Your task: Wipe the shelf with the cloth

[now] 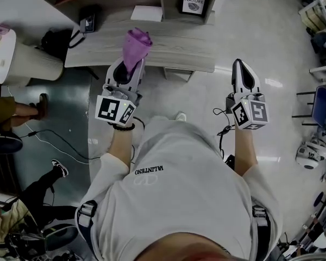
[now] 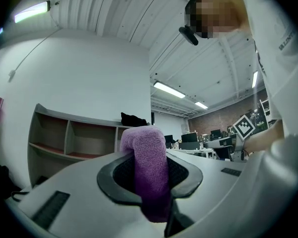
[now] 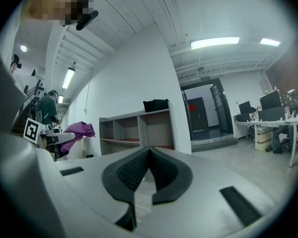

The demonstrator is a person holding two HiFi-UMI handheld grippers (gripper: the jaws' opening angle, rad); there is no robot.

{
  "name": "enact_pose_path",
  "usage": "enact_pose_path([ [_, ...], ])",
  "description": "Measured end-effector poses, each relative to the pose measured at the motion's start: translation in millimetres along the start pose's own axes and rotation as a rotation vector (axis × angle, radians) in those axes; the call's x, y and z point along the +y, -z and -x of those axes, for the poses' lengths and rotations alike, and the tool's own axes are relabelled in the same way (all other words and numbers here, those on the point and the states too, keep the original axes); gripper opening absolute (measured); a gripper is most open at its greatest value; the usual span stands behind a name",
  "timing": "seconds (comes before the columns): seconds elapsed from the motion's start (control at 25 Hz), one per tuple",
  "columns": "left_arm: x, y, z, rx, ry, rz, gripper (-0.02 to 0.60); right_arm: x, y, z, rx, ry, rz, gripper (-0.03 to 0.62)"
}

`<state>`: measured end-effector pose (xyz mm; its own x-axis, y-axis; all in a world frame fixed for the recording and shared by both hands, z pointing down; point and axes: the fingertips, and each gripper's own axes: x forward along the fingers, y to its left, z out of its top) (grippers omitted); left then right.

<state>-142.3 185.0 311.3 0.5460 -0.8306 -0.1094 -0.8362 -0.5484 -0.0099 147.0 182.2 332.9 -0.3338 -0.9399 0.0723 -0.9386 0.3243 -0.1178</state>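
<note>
Both forearms reach forward toward the shelf (image 1: 152, 48); left tool (image 1: 131, 64) clamps the purple cloth (image 1: 136, 43) (bunched upward), right tool (image 1: 243, 73) is closed, empty.

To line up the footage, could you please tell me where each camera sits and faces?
Head view: on the person's head, looking steeply down at the shelf; shows shirt, forearms, left gripper, right gripper.
Left gripper view: on the left gripper, looking along jaws shut on the cloth toward the shelf; shirt at right.
Right gripper view: on the right gripper, looking along shut, empty jaws toward the shelf.
Shared: both gripper views face the shelf; the cloth shows in all three.
</note>
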Motion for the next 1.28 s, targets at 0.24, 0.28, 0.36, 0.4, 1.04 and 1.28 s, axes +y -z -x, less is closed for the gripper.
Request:
enact_pose_path([
  [0.24,0.8,12.0,-18.0,0.023,-0.014,0.02,0.097,-1.8,4.6,-26.1,0.012,-0.036,-0.015,-0.002],
  [0.28,2.2,14.9,-21.2,0.028,-0.013,0.022,0.097,-0.9,5.5,-30.8,0.014,-0.041,-0.015,-0.002],
  [0.36,5.2,20.3,-29.2,0.034,-0.008,0.024,0.097,-1.0,7.0,-40.0,0.017,-0.046,-0.014,-0.002],
  [0.4,6.9,22.6,-34.5,0.035,-0.005,0.025,0.097,-2.3,7.7,-44.8,0.02,-0.045,-0.013,-0.002],
  [1.04,62.2,66.8,-172.8,0.048,0.093,0.096,0.097,-14.7,10.1,-173.0,0.06,-0.047,-0.003,-0.002],
  [1.28,90.0,96.6,-223.1,0.078,0.095,0.128,0.097,-18.5,10.3,-235.7,0.073,-0.046,0.002,-0.002],
])
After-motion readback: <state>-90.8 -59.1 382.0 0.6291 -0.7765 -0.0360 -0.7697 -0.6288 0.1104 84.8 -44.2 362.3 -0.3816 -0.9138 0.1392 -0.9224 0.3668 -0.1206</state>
